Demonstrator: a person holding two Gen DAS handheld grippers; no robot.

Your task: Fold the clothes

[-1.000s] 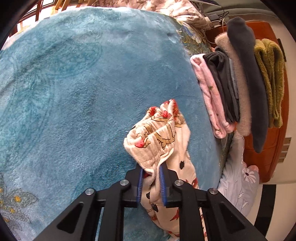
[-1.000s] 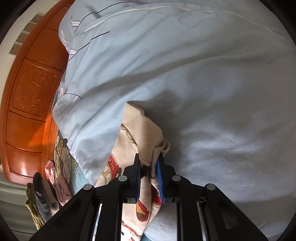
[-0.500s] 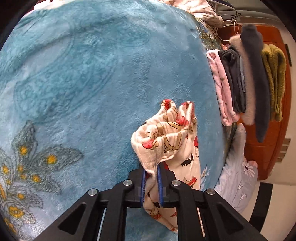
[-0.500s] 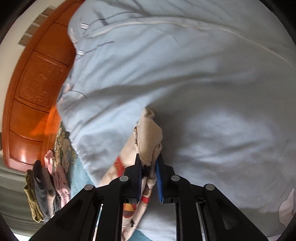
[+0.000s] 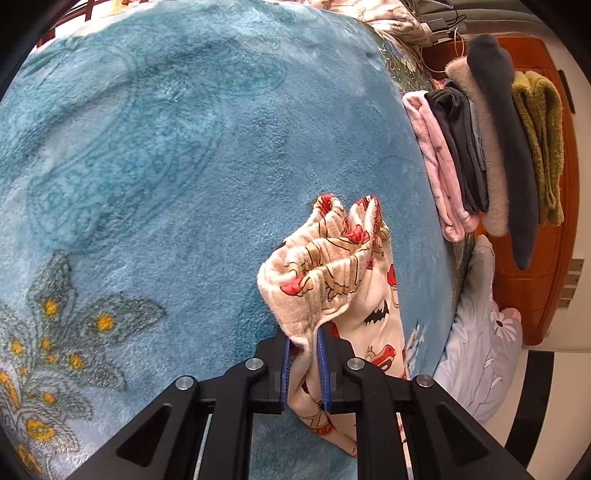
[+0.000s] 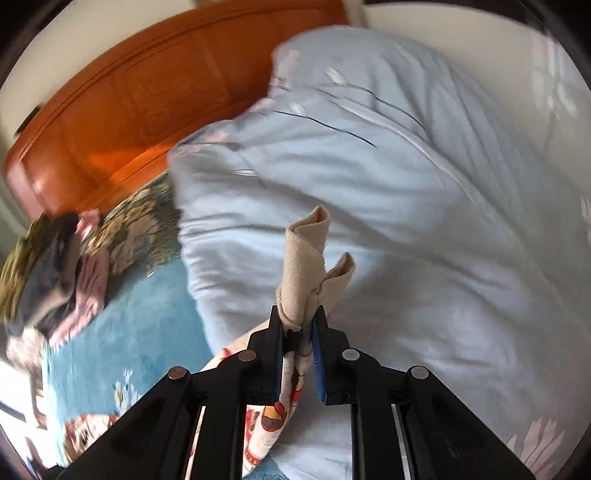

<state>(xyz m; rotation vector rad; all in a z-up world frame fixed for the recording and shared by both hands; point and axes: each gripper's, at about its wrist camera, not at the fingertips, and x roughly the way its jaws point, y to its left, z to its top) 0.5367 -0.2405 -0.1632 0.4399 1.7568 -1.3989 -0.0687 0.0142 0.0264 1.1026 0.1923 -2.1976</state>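
A cream fleece garment [image 5: 332, 266] with red cartoon prints hangs bunched over the blue plush blanket [image 5: 166, 166]. My left gripper [image 5: 303, 365] is shut on its elastic waistband edge. In the right wrist view the same garment [image 6: 306, 266] shows its plain beige side, and my right gripper [image 6: 297, 354] is shut on another edge of it, above the light blue duvet [image 6: 406, 203]. The printed cloth hangs down below the right gripper's fingers.
A stack of folded clothes [image 5: 491, 147], pink, dark grey, beige and olive, lies at the blanket's right edge; it also shows blurred in the right wrist view [image 6: 55, 266]. An orange wooden headboard [image 6: 129, 103] stands behind the duvet. Cables [image 5: 439, 33] lie at the top.
The right gripper has swung with the garment, so the headboard and clothes stack have come further into view, blurred. The left gripper holds the waistband and has shifted little.
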